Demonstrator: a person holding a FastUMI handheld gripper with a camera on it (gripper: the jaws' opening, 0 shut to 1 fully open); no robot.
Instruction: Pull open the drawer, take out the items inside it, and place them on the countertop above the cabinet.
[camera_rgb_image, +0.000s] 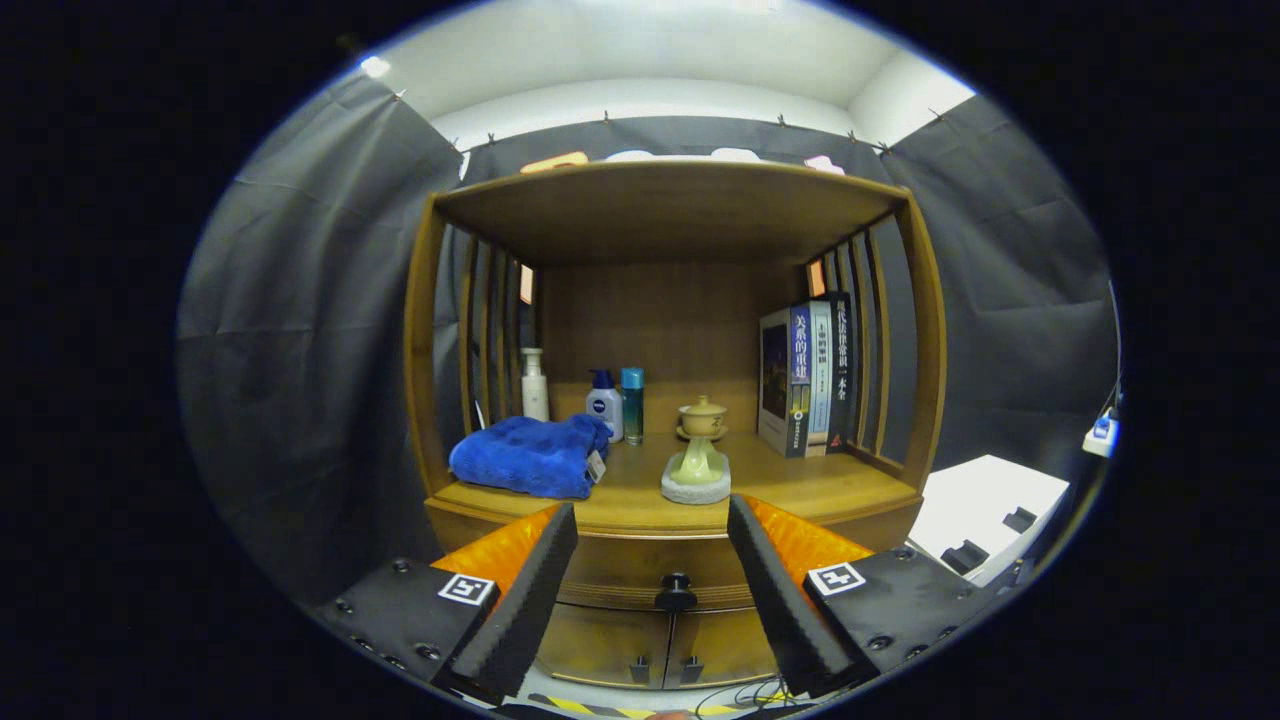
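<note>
Gripper view: gripper (652, 575) spread wide, empty, framing the closed drawer's knob (676, 592), seemingly lined up for it.

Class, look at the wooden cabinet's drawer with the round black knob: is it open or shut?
Shut. The wooden drawer front sits flush under the countertop, its round black knob between the open claw fingers, untouched.

The spread fingers (545, 570) of the gripper (652, 580) covered both ends of the drawer (640, 565) front, leaving only its middle and dark knob (676, 592) in view. The drawer was closed, so its contents were hidden. The folded blue towel (530, 455) hid the base of the white pump bottle (535, 385). Flat items on the cabinet's top board (670, 175) showed only as thin slivers, too small to identify.
</note>
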